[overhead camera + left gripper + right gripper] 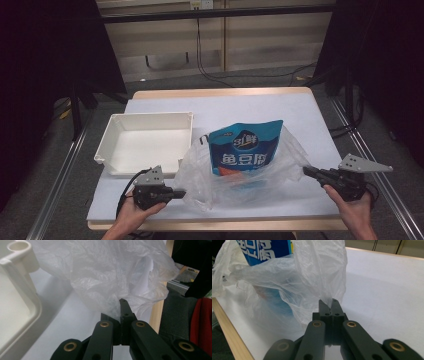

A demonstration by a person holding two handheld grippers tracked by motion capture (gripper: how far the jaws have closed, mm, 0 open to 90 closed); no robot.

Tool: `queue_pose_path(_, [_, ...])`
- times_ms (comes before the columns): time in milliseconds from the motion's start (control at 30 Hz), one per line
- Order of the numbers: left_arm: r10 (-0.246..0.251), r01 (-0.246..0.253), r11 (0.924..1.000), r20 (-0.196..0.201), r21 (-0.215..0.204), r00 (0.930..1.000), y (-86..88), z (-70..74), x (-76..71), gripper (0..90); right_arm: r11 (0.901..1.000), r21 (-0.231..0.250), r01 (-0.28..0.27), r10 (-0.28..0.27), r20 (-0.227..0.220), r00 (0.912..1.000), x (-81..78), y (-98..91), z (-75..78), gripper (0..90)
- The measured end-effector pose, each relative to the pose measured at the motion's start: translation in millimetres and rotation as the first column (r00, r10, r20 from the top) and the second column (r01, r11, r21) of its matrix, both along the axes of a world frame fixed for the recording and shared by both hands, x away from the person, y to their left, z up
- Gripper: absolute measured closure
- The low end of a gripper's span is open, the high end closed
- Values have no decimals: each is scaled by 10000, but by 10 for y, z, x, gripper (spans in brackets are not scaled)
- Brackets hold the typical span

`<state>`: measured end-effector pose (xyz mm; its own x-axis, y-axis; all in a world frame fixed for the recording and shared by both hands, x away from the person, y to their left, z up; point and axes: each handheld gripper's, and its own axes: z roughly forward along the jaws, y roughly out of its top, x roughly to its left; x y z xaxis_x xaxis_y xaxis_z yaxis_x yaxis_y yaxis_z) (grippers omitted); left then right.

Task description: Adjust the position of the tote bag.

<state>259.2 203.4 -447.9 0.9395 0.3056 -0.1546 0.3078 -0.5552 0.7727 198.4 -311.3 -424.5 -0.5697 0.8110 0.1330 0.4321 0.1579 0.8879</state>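
A clear plastic bag [240,172] lies on the white table with a blue snack pouch [243,146] standing in it. My left gripper [181,193] is shut on the bag's left edge, low near the front of the table. In the left gripper view the film [107,277] is pinched between the closed jaws of the left gripper [119,305]. My right gripper [306,171] is shut on the bag's right edge. In the right gripper view a twist of the plastic bag [312,285] runs into the closed tips of the right gripper [330,303], with the blue pouch [265,250] behind.
A white rectangular tray [146,142] sits left of the bag, its corner [18,285] close to my left gripper. The wooden table edge [215,225] runs along the front. Dark curtains and floor cables lie beyond the table.
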Motion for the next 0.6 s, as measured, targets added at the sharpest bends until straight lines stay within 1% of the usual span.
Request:
queue_pose_path(33, [-20,20,10000,-25,-9,10000,-9,-14,-4,900,10000,-8,-26,26,-45,10000,-3,6,-20,900])
queue_pose_path(67, [-18,18,9999,-36,120,10000,-14,-23,-10,900,9999,-99,-75,74,-101,9999,-8,9,-45,900])
queue_pose_path(100, [-7,8,10000,-76,88,10000,-20,-40,-14,900,9999,-115,-84,82,-196,9998,-14,19,-72,900])
queue_pose_path(133, [-61,62,9999,-104,105,9999,-24,-58,-14,900,9996,-244,-129,122,-262,9996,-17,22,-97,900])
queue_pose_path(167, [-65,69,9996,-122,261,9999,-28,-71,-18,900,9995,-282,-129,119,-353,9993,-16,22,-118,900])
queue_pose_path(233, [-82,87,9993,-155,356,9998,-45,-114,-29,900,9996,-222,-160,149,-496,9987,-9,16,-160,900])
queue_pose_path(267, [-139,146,9990,-166,433,9998,-41,-124,-30,900,9993,-341,-158,141,-501,9986,-1,16,-183,900])
queue_pose_path(300, [-95,101,9993,-186,371,9998,-40,-124,-33,900,9989,-387,-282,261,-551,9981,2,12,-204,900])
queue_pose_path(333, [-110,118,9992,-213,370,9997,-32,-112,-38,900,9990,-358,-277,256,-570,9980,0,13,-211,900])
queue_pose_path(367, [-95,98,9999,-231,130,9997,-36,-117,-49,900,9990,-311,-322,306,-513,9982,-6,8,-208,900])
queue_pose_path(400, [-158,162,9996,-167,246,9997,-31,-100,-55,900,9992,-247,-322,312,-397,9987,-16,6,-195,900])
queue_pose_path(433, [-186,187,9998,-140,95,9997,-28,-88,-60,900,9992,-157,-380,375,-292,9989,-26,6,-176,900])
queue_pose_path(467, [-148,148,9999,-142,56,9998,-23,-73,-65,900,9989,-49,-476,475,-127,9988,-37,5,-151,900])
queue_pose_path(500, [-127,124,9998,-162,-154,9998,-14,-61,-68,900,9986,54,-533,534,-35,9986,-44,3,-138,897])
queue_pose_path(533, [-93,89,9997,-157,-234,9998,1,-46,-67,860,9982,147,-575,574,106,9983,-60,10,-105,889])
queue_pose_path(567, [49,-59,9990,-229,-438,9997,13,-38,-72,860,9982,147,-575,574,106,9983,-60,10,-105,889])
queue_pose_path(600, [-19,7,9986,-224,-532,9997,35,-26,-71,845,9976,175,-671,669,159,9976,-64,14,-94,880])
